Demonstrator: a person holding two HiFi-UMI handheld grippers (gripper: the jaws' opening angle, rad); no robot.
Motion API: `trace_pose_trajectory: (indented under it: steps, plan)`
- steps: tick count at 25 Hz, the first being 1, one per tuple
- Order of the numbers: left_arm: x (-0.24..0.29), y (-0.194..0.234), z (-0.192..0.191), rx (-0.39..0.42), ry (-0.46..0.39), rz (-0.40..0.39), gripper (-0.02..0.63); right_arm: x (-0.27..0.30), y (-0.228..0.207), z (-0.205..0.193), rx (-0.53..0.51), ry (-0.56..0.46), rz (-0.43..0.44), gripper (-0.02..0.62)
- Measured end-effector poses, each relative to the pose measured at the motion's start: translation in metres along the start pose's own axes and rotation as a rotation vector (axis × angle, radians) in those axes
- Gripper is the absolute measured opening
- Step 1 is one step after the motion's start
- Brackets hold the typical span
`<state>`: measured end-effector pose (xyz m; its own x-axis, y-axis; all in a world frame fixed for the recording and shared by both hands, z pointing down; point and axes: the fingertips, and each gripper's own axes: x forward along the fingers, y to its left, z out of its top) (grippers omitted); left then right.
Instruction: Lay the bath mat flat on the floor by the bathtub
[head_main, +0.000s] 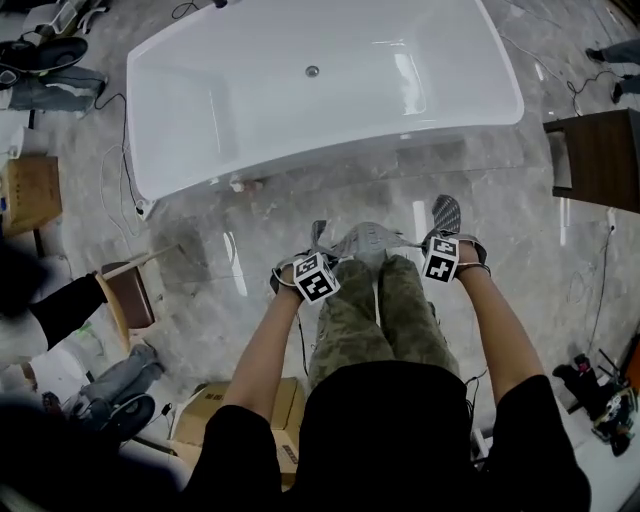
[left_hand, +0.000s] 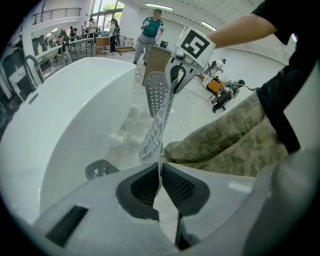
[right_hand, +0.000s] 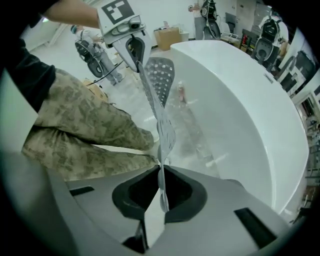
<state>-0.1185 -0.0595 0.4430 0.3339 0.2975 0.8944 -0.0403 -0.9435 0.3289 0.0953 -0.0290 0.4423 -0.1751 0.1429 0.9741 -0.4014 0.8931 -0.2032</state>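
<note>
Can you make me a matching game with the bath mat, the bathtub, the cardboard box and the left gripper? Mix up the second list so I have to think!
Things:
1. bath mat
2. bathtub
3. cardboard box
4. left gripper

Descriptions:
A. white and empty
B. shut tight on something thin
C. grey, full of little holes
D. brown, at the bottom left of the head view

Right pairs: 1-C, 2-A, 3-D, 4-B.
</note>
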Motion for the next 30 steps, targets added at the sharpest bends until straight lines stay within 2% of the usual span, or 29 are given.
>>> trace_pose_trajectory:
  steps: [7,12,17,23,30]
  plan:
    - [0.042,0.015,-0.024,0.011,0.0,-0.034,0.031,0.043,-0.006,0.001,0.076,0.032,-0.01,0.026]
    - [0.072,0.031,-0.034,0.009,-0.003,-0.01,0.031,0.082,-0.008,-0.001,0.09,0.038,-0.003,0.026]
    - [0.119,0.052,-0.055,0.003,0.025,0.026,0.031,0.143,-0.018,-0.004,0.118,-0.008,0.012,0.026]
    - [0.184,0.075,-0.08,-0.045,0.046,0.058,0.031,0.221,-0.032,-0.009,0.051,-0.033,-0.001,0.026]
    - [0.236,0.077,-0.109,-0.069,0.044,0.065,0.031,0.287,-0.036,-0.011,-0.04,-0.055,-0.011,0.026]
